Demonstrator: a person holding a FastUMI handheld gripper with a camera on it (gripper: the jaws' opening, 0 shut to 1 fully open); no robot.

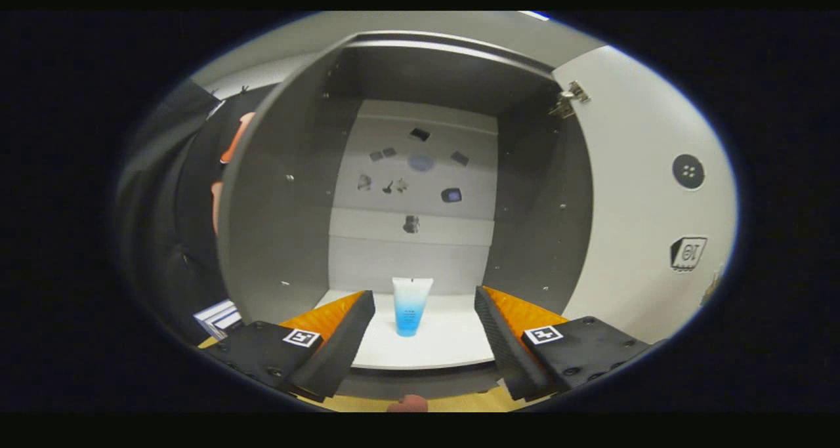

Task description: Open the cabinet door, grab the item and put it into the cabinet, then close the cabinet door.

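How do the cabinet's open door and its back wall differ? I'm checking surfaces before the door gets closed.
The door is plain white with a hinge and two dark marks; the back wall is grey and scattered with small stickers. The door swings out beside the open tool; the wall stands behind the blue tube.

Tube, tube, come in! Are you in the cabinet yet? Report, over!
Tongs open, empty. Blue-and-white tube standing inside on cabinet floor, just beyond the fingertips. Door wide open, nothing in the way.
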